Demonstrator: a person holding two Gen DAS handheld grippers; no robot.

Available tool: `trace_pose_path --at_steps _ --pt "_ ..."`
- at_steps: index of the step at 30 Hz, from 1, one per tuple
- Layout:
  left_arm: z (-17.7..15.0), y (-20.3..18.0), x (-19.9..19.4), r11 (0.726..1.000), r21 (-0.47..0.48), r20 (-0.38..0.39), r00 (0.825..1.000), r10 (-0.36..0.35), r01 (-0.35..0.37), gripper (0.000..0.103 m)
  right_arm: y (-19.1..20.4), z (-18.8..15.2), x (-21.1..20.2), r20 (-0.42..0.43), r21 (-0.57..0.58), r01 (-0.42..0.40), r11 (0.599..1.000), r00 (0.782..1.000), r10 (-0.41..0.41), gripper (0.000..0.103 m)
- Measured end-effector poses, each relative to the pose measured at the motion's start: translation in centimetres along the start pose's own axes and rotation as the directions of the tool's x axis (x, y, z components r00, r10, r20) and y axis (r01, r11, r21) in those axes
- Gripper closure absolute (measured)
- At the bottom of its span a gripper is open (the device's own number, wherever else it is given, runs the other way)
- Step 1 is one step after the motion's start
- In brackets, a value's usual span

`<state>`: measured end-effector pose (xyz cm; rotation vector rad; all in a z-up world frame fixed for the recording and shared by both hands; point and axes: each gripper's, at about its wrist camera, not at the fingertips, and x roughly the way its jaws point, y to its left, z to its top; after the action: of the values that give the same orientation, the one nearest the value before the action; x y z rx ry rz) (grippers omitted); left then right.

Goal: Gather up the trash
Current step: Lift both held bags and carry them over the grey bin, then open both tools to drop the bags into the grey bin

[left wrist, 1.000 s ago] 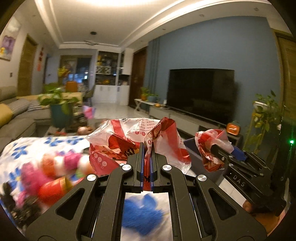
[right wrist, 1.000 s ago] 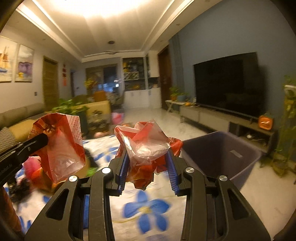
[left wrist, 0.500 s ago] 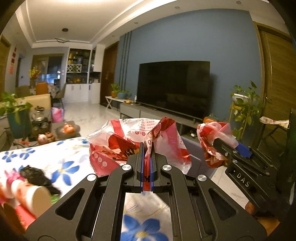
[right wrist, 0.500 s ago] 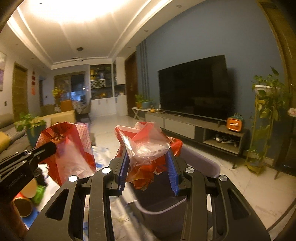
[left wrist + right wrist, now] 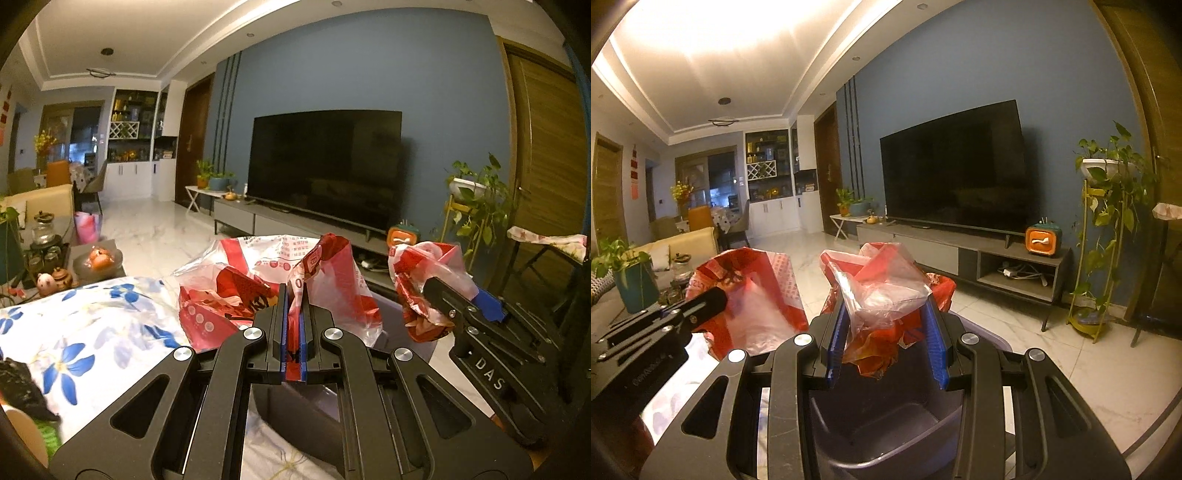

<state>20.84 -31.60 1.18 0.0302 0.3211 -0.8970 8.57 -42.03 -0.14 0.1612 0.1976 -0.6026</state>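
Both claws just swung off the floral cloth [image 5: 92, 332] – left gripper [image 5: 293, 295] pinching the red-and-white plastic bag [image 5: 266, 284], right gripper [image 5: 886, 328] clamping a crumpled red wrapper wad [image 5: 882, 295] – now over the grey plastic bin [image 5: 886, 424], so dropping's next.

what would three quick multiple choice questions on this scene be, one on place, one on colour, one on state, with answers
1. Where is the right gripper with its crumpled bag?
A. over the grey bin
B. over the TV stand
C. over the sofa

2. What colour are the left gripper's pads?
A. green
B. blue
C. yellow

3. What state is the left gripper in?
A. wide open
B. shut on nothing
C. shut on the red and white plastic bag

Answers: 1 A, the bin's opening shows beneath the fingers. 2 B, blue strips line both fingers. 3 C, bag film is pinched in the narrow slit.
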Motion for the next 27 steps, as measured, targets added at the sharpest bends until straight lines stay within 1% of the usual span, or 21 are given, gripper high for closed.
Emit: trace_pose_path --at_steps 5,10,15,18,20,22,23,26,27 --pt "-0.1 -0.4 1.9 1.000 -0.003 -0.018 1.000 -0.010 0.009 0.099 -0.4 0.1 0.9 0.000 0.006 0.010 1.000 1.000 -0.010 0.064" --pt "0.1 -0.7 2.8 1.000 -0.003 -0.030 0.999 -0.026 0.025 0.099 -0.7 0.3 1.4 0.003 0.007 0.012 1.000 1.000 -0.012 0.064" --pt "-0.4 -0.6 3.7 0.999 -0.008 -0.047 0.998 -0.033 0.033 0.099 -1.0 0.4 2.0 0.013 0.006 0.019 1.000 1.000 -0.019 0.064" --pt "-0.5 -0.4 4.4 0.999 -0.021 -0.062 0.997 -0.041 0.040 0.099 -1.1 0.4 2.5 0.014 0.005 0.017 1.000 1.000 -0.018 0.062" --pt "-0.7 -0.2 4.9 0.998 -0.031 -0.070 0.996 -0.055 0.053 0.098 -1.3 0.4 2.6 0.023 0.005 0.010 1.000 1.000 -0.010 0.056" --pt "-0.9 0.0 5.5 0.996 -0.042 -0.085 0.993 -0.080 0.077 0.098 -1.6 0.5 2.8 0.034 0.008 0.000 1.000 0.999 0.000 0.040" --pt "-1.1 0.1 5.8 0.995 -0.048 -0.096 0.991 -0.095 0.091 0.097 -1.8 0.5 2.8 0.046 0.013 0.005 1.000 0.999 -0.006 0.038" --pt "-1.7 0.4 6.3 0.994 -0.050 -0.121 0.987 -0.105 0.099 0.089 -2.7 0.9 2.8 0.055 0.030 0.026 0.999 0.998 -0.028 0.037" --pt "-1.8 0.5 6.4 0.993 -0.051 -0.128 0.986 -0.110 0.104 0.082 -2.9 1.0 2.8 0.055 0.036 0.031 0.999 0.998 -0.033 0.034"
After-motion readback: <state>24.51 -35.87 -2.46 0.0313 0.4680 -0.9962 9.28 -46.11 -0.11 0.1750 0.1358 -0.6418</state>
